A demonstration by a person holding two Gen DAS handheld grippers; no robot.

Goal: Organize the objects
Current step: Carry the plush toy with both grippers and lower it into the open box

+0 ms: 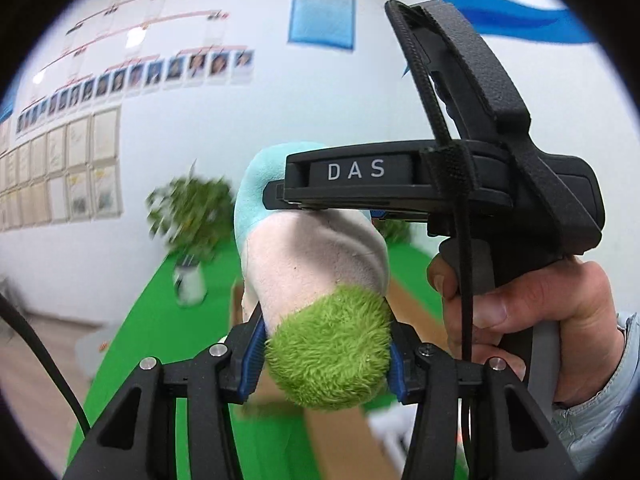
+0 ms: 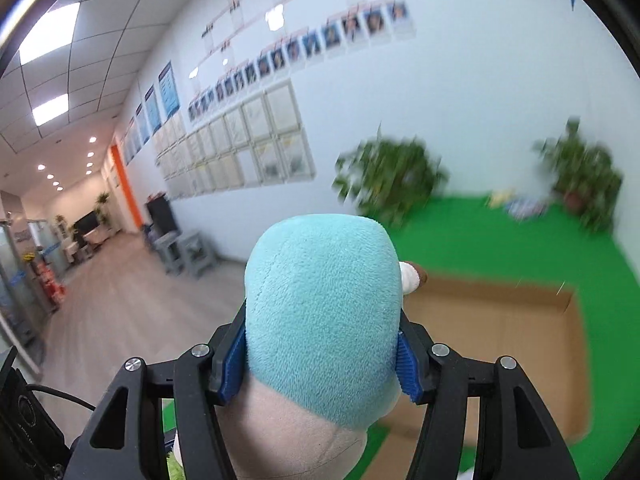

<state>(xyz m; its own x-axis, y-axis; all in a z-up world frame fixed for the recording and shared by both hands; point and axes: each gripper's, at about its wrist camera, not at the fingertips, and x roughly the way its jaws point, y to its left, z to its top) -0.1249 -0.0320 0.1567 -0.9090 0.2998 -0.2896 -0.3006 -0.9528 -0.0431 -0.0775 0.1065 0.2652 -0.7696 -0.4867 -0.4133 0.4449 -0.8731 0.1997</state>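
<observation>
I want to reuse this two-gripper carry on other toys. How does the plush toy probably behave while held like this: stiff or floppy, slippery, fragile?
The plush toy is probably soft: its green fuzzy end bulges between the left gripper pads. Its blue end fills the right gripper, so it likely sags without both holds. The fuzzy fabric seems unlikely to slip or break.

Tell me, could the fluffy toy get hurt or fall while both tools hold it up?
It might. The left tool pinches only the green fuzzy end of the plush toy, and the right tool pinches the blue end, so pulling apart could strain its seams. Fuzzy fabric is slippery; if one grip slides, the toy may swing. A drop could miss the cardboard box and land on the green mat.
</observation>
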